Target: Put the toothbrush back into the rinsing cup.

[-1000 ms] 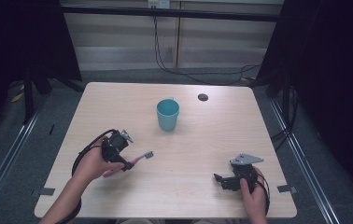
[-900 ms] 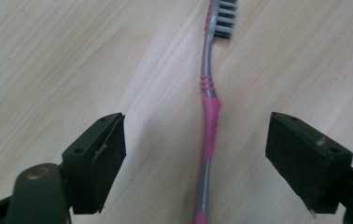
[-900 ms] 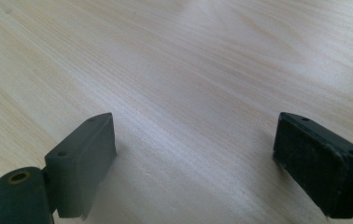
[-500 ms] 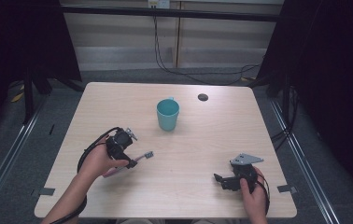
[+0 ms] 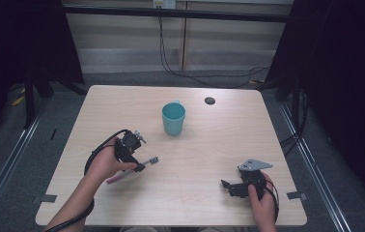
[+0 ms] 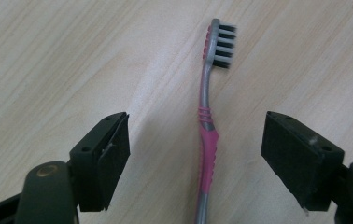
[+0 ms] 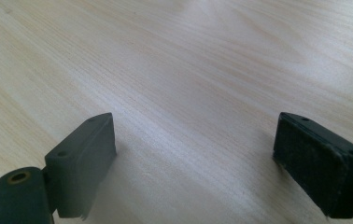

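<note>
So my left gripper (image 6: pixel 198 154) is sitting right over the toothbrush (image 6: pixel 206 140) and its fingers (image 6: pixel 104 158) have just been closing in, but they're wide apart with clear gaps either side of the pink handle, so nothing's gripped yet. The brush lies flat on the surface (image 5: pixel 209 159), bristle head pointing to about 12 o'clock in the left gripper view, handle running back toward 6 between the two pads.

To do this pinch well, I reckon I should keep the handle centred between the pads so both meet it together; if one pad lands first, the brush will probably skid or roll sideways on the smooth wood. Getting low enough that the pads catch the thick pink grip rather than the thin grey neck seems smart too. Squeeze slowly, then lift straight up.

From the high view the toothbrush (image 5: pixel 132 169) sits at roughly 8 o'clock from the teal cup (image 5: pixel 173 118), well apart from it. My right gripper (image 5: pixel 229 186) rests down at about 5 o'clock on the surface, fingers (image 7: pixel 319 163) spread open with just bare wood between them.

Head count: one toothbrush, one teal cup, one small dark round thing (image 5: pixel 210 100) at about 1 o'clock from the cup (can't tell what it is), two grippers.
</note>
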